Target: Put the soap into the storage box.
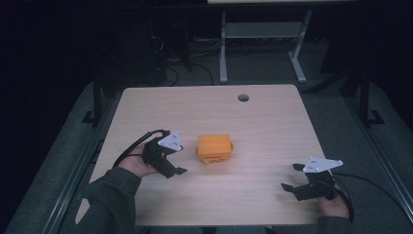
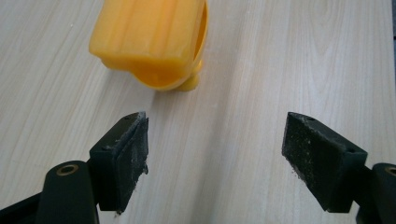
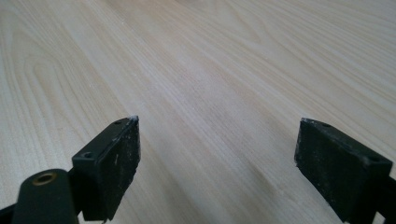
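The orange block (image 1: 214, 148) lies on the table (image 1: 272, 126) near its middle, in front of the round cable hole (image 1: 243, 97) and well apart from it. Your left gripper (image 1: 181, 158) hovers just beside the block on its left side, jaws spread wide and holding nothing; in the left gripper view the block (image 2: 149, 42) sits ahead of the left gripper (image 2: 215, 154) and off toward its left jaw, not between the pads. Your right gripper (image 1: 291, 176) rests well apart from the block on its right side, nearer your edge of the table, also spread and empty; the right gripper view shows bare table (image 3: 196, 79) ahead of the right gripper (image 3: 217, 163).

Hazards from this position:
- Off-centre approach. If you advance the left gripper straight, the left jaw is likely to strike the block's end and push it away instead of straddling it.
- Smooth surfaces. The block looks like glossy moulded plastic with rounded edges, and it may slip or twist out if you pinch near a corner.
- Protruding lip. A curved tab projects from the block's lower edge; closing on it could tip the block.

Orientation: in the high view the block's long axis runs roughly left to right across the table. The tabbed end appears to face the left gripper, though the exact shape of that end cannot be told.
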`<state>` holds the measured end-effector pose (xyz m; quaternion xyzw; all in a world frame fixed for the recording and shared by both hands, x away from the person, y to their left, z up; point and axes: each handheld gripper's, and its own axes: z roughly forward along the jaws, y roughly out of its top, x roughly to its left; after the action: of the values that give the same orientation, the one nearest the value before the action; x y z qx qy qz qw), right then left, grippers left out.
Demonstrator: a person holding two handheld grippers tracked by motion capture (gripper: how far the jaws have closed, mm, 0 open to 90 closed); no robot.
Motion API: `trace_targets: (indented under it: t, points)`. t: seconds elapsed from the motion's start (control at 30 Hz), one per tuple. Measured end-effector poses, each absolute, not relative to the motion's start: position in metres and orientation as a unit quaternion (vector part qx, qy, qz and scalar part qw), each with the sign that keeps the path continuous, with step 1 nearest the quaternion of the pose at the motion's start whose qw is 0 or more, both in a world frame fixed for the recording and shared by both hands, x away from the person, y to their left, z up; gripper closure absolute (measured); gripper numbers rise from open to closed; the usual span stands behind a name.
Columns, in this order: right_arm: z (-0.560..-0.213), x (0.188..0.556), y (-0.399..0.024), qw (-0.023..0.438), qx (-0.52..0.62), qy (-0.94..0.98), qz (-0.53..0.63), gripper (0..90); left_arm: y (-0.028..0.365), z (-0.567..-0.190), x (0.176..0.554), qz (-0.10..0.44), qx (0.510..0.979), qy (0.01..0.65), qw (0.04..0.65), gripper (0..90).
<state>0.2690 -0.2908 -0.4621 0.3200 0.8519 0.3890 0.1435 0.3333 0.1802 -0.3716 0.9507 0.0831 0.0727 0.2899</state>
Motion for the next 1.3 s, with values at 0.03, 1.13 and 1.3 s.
trace_targets:
  t: [0.03,1.13,1.3]
  points:
    - [-0.462,0.269,-0.291,0.144,0.32,0.852,0.389,13.7,0.18,-0.372,0.333,0.073,0.951,0.083,0.29,21.9]
    - [-0.466,0.268,-0.29,0.141,0.329,0.855,0.376,13.7,0.218,-0.421,0.29,0.082,0.948,0.109,0.288,21.0]
    - [-0.466,0.267,-0.292,0.141,0.332,0.853,0.378,13.7,0.23,-0.431,0.274,0.1,0.945,0.122,0.287,22.2]
